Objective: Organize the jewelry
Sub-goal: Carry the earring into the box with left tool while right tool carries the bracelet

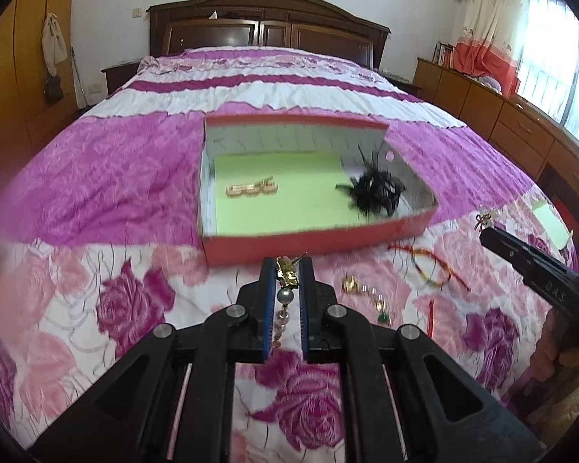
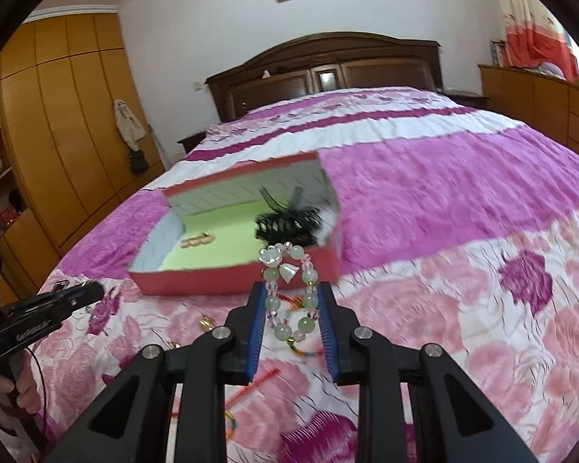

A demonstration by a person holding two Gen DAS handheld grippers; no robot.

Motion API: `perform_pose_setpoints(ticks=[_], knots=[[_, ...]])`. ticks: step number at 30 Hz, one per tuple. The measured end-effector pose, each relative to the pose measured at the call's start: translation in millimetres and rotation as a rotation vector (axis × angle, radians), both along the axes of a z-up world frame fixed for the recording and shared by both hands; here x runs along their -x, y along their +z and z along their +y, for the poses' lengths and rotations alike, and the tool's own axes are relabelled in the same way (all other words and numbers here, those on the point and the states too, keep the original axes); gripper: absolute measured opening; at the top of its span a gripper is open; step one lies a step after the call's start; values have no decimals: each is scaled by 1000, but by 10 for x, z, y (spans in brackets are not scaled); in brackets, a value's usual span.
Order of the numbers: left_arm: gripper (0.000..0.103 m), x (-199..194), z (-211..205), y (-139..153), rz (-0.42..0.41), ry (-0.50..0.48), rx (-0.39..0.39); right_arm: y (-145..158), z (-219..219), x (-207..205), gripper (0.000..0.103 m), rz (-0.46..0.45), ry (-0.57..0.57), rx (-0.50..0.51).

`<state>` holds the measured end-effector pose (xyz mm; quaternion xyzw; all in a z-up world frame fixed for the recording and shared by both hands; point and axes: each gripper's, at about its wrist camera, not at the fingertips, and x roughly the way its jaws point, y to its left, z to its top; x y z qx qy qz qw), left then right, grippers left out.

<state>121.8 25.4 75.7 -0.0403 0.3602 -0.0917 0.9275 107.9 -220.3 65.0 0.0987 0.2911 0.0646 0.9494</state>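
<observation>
Red box [image 1: 305, 247] lies ahead; left tool [image 1: 287, 270] clamps gold pendant [image 1: 287, 276], right tool [image 2: 291, 297] beaded bracelet [image 2: 289, 293].

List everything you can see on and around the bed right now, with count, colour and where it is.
box: one, red, open, on bedspread
gold clip: one, in box, left side
feather hairpiece: one, black, in box, right side
bead bracelet: one, pale green and clear, held
pearl brooch: one, gold, held
cord bracelet: one, red and yellow, on bedspread
gold earring: one, on bedspread
bedspread: one, pink floral
left hand-held gripper: shut on pearl brooch
right hand-held gripper: shut on bead bracelet
</observation>
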Motion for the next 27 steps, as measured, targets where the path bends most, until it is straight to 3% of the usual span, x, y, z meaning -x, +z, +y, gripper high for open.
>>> perform_pose_setpoints(ticks=[13, 27], knots=[[3, -579, -41, 36, 8, -21, -3, 139, 248, -600, 29, 34, 78, 10], [3, -1114, -111, -401, 119, -22, -18, -134, 311, -1291, 29, 169, 110, 40]])
